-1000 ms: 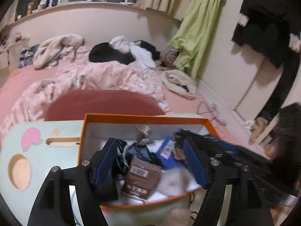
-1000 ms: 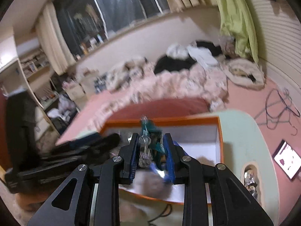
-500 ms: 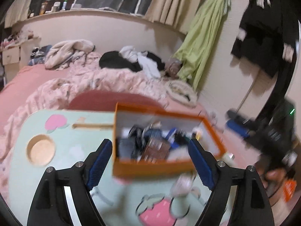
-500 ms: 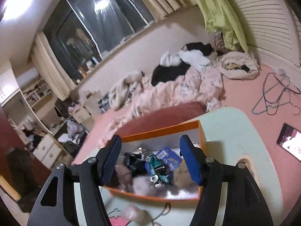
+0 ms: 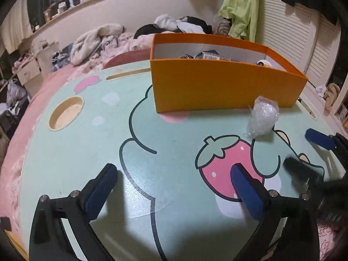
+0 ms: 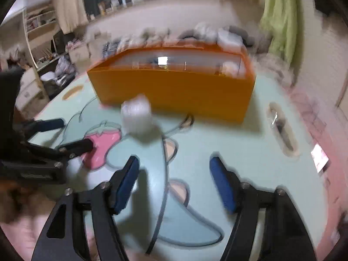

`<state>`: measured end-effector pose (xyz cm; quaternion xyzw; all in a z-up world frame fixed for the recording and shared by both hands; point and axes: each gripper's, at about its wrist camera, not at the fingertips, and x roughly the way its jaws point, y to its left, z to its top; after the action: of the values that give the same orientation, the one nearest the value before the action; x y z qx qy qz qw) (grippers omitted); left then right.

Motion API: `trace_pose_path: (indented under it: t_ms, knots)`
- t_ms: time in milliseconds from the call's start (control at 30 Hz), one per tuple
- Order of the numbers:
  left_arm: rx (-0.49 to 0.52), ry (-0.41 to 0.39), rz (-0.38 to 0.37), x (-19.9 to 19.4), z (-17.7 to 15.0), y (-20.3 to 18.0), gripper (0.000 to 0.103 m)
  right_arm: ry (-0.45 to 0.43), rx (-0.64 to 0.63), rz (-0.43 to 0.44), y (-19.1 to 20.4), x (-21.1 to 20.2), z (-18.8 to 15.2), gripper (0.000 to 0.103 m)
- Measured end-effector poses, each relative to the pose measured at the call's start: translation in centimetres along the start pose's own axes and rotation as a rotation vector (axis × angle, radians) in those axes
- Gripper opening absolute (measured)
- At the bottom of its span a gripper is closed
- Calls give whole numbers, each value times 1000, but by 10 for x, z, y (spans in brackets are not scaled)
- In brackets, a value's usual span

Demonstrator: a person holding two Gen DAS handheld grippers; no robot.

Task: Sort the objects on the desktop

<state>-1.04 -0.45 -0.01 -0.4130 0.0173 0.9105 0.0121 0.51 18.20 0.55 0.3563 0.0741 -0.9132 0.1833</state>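
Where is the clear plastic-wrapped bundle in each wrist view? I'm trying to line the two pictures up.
Left wrist: the plastic-wrapped bundle stands right of centre on the table, just in front of the orange box.
Right wrist: blurred, it sits left of centre, again before the orange box.
Shared landmark: the pink strawberry print just nearer the camera.

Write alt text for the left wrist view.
Open left hand-held gripper hovers empty over a mint cartoon table. Ahead, a clear plastic wad lies beside an orange box of small items; right hand-held gripper enters at the right.
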Motion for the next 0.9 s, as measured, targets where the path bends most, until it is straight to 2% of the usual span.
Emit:
trace_pose_path:
  t_ms: [300,500,900]
  knots:
    - [0,-2,0,0,0,1,103,-11,10,-5,-2,38,-6,87]
    - [0,-2,0,-1,0,1,103,-13,5,-3,1,49,-11,88]
    - [-1,-3,0,-1,-1,1,103,-15,5,-1,2,44,-11,88]
